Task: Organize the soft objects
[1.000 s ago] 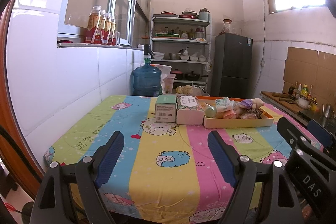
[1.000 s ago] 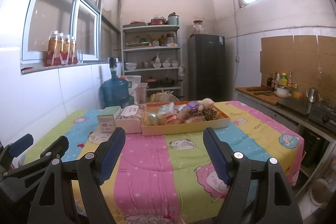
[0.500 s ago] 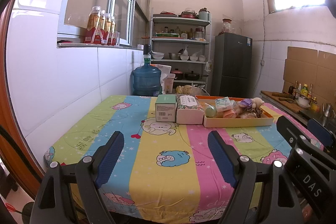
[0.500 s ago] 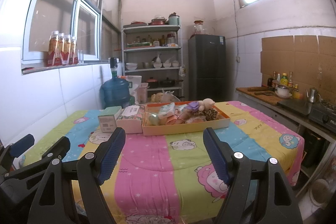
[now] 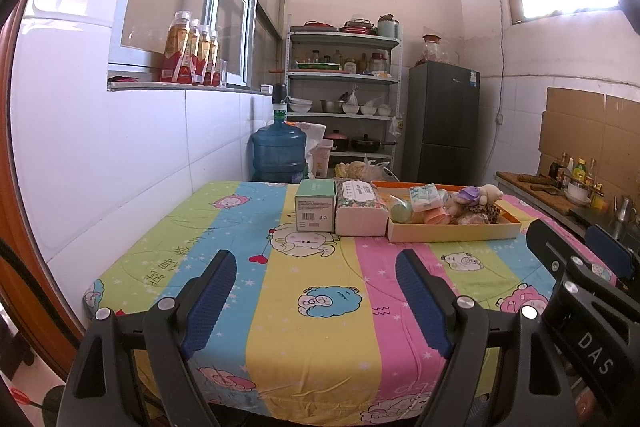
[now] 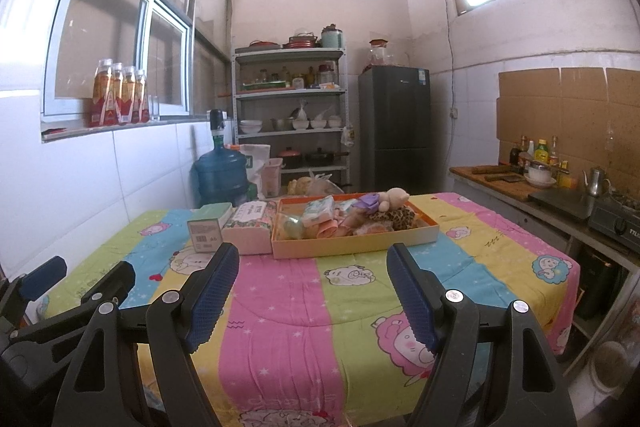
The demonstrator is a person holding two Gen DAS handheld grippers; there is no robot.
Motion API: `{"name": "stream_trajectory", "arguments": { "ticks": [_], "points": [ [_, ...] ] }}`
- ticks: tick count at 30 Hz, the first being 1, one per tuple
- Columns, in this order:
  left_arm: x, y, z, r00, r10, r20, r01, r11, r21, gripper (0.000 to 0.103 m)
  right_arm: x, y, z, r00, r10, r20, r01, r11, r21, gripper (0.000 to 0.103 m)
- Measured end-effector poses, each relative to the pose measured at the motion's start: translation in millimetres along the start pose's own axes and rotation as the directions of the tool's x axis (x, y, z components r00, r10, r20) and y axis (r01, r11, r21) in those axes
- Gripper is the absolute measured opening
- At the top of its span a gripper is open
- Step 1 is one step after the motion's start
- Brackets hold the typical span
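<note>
Right now your left gripper [image 5: 316, 287] and right gripper [image 6: 314, 283] hang spread and empty over the table's near edge, ready to reach; soft toys [image 6: 376, 205] sit piled in the tray [image 6: 352, 243] by the far edge.

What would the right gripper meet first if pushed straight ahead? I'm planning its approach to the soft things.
Probably the orange tray of soft toys: it lies ahead of the open right gripper, with only bare tablecloth between. Depth is uncertain.
</note>
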State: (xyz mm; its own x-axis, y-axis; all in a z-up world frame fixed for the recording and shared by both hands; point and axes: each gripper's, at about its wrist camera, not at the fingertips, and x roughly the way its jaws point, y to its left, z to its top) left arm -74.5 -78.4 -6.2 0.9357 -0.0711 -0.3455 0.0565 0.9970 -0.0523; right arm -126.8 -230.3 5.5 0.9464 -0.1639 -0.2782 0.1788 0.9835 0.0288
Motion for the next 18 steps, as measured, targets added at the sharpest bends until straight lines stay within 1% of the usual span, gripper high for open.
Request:
{"name": "stream_trajectory", "arguments": {
  "ticks": [18],
  "points": [
    [0.4,0.4,-0.8,1.000,-0.001,-0.002,0.001,1.000,0.004,0.082,0.0,-0.1,-0.3,1.000,0.000,0.001,0.000,1.000,0.000,0.078]
  ]
}}
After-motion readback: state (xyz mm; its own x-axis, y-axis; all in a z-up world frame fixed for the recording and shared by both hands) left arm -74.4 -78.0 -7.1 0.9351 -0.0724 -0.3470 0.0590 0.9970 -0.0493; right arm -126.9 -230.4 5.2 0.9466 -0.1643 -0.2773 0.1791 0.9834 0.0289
